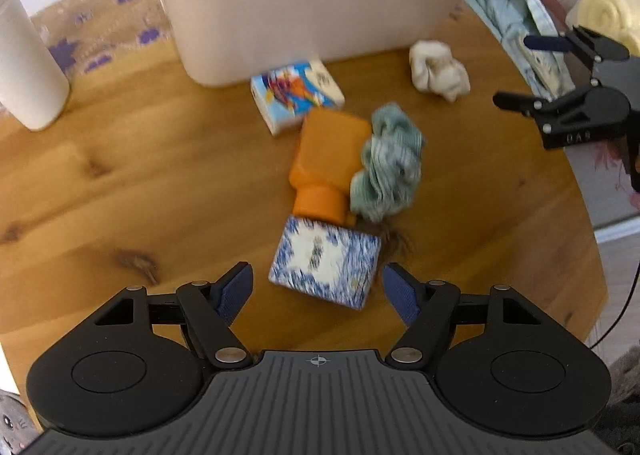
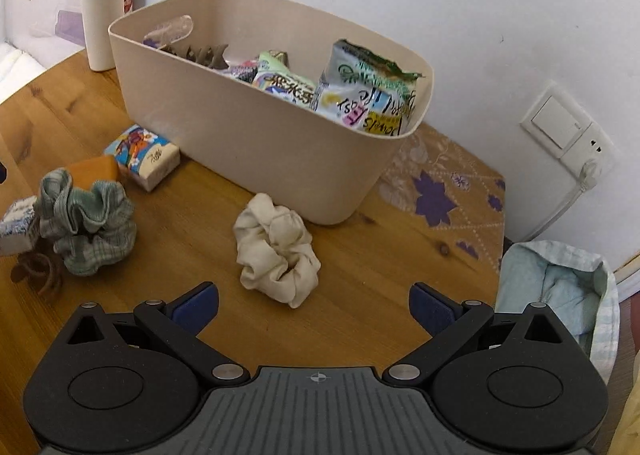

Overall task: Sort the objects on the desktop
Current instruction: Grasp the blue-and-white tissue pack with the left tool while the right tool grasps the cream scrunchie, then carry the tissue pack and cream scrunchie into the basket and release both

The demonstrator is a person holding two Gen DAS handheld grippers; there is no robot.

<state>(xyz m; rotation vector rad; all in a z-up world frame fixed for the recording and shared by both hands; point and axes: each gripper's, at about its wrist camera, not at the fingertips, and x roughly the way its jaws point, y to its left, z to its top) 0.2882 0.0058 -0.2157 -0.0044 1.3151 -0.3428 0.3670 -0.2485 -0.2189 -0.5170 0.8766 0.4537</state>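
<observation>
My left gripper (image 1: pixel 318 287) is open, its blue pads either side of the near end of a blue-and-white patterned pack (image 1: pixel 325 261), not touching it. Beyond the pack lie an orange bottle (image 1: pixel 326 159), a green scrunchie (image 1: pixel 388 167) and a colourful tissue pack (image 1: pixel 296 93). A cream scrunchie (image 1: pixel 439 71) lies farther right. My right gripper (image 2: pixel 314 305) is open with nothing in it, just in front of the cream scrunchie (image 2: pixel 276 251). It also shows at the right edge of the left wrist view (image 1: pixel 516 69). The beige bin (image 2: pixel 256 143) holds several snack packets.
A white flask (image 2: pixel 100 11) stands left of the bin, and a brown hair tie (image 2: pixel 38 275) lies near the green scrunchie (image 2: pixel 84 215). A light blue cloth (image 2: pixel 556 287) hangs at the round wooden table's right edge (image 1: pixel 592 295). A wall socket (image 2: pixel 568 131) is behind.
</observation>
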